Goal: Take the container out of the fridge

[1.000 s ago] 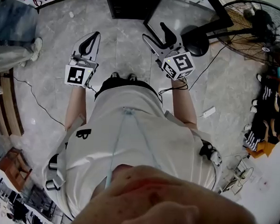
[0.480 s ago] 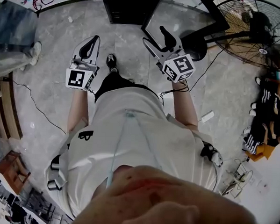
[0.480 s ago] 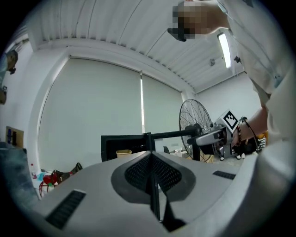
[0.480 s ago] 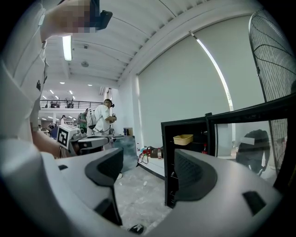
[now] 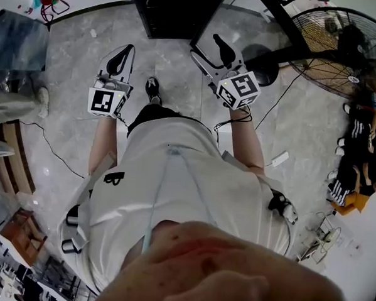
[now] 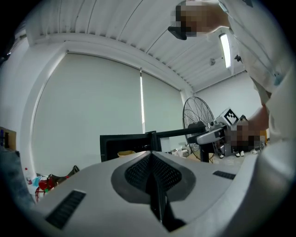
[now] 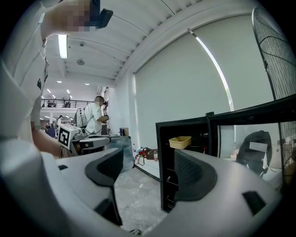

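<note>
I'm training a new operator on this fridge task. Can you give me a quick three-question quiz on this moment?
1. True or false: the left gripper is shut, with nothing between its fingers.
2. Where is the yellow container?
A. on the floor
B. on a shelf inside the open fridge
C. on top of the fan
3. Which gripper has its fingers apart, with nothing held between them?

Key
1. True.
2. B.
3. The right gripper.
</note>
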The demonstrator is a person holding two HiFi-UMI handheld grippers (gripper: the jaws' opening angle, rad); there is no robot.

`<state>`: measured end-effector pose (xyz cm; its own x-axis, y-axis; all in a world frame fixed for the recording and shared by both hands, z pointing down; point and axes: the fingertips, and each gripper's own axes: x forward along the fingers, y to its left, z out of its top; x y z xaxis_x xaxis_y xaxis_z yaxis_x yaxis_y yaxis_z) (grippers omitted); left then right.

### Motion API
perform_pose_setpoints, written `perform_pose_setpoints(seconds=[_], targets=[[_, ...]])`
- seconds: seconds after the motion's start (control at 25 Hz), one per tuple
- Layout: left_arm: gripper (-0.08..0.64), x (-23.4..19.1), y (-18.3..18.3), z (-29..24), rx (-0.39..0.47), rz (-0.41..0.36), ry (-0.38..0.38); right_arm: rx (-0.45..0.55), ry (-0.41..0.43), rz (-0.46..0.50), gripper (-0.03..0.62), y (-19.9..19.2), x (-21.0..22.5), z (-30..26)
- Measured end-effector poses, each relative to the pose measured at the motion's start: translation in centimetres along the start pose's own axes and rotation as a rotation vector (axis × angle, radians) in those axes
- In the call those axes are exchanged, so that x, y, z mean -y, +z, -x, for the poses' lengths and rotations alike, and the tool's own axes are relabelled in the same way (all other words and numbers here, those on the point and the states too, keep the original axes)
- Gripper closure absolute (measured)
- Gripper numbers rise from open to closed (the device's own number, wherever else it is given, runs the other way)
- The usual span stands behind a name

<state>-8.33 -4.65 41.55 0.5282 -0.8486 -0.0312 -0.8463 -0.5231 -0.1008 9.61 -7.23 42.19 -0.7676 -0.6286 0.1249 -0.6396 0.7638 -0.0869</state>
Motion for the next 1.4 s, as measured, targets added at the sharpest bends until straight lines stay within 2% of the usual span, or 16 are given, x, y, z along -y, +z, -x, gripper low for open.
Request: perform_pose_setpoints(seconds=[0.24,0.6,0.88,1.08,1.4], targets=[[0.551,-3.4,-0.1,-2.8,-0.011,0.019,-0.019,-0.011,-0.02,-0.005,0.262,0.7,2.2,-3.8],[0.551,-10.4,-1.8,-7.1,-0.017,0.039,-0.09,-0.027,-0.079,-0.022,0.262,1.4,5.1,-10.7],[0.551,-15.4,-3.2,-9.0,-0.026,0.063,-0.109,-0.043,-0.113,-0.027,0.262,1.6,6.6,-15.5],[0.551,-16.8,-3.9,-9.9,-0.028,0.071,-0.131,-0.047,-0.134,-0.014,0.262,1.5,6.9,-17.4],[0.551,-17.1,-4.5,-11.7,-0.043,0.081,-0.112,-0.07,-0.12,-0.033,0.262,0.6,8.3,-18.2]])
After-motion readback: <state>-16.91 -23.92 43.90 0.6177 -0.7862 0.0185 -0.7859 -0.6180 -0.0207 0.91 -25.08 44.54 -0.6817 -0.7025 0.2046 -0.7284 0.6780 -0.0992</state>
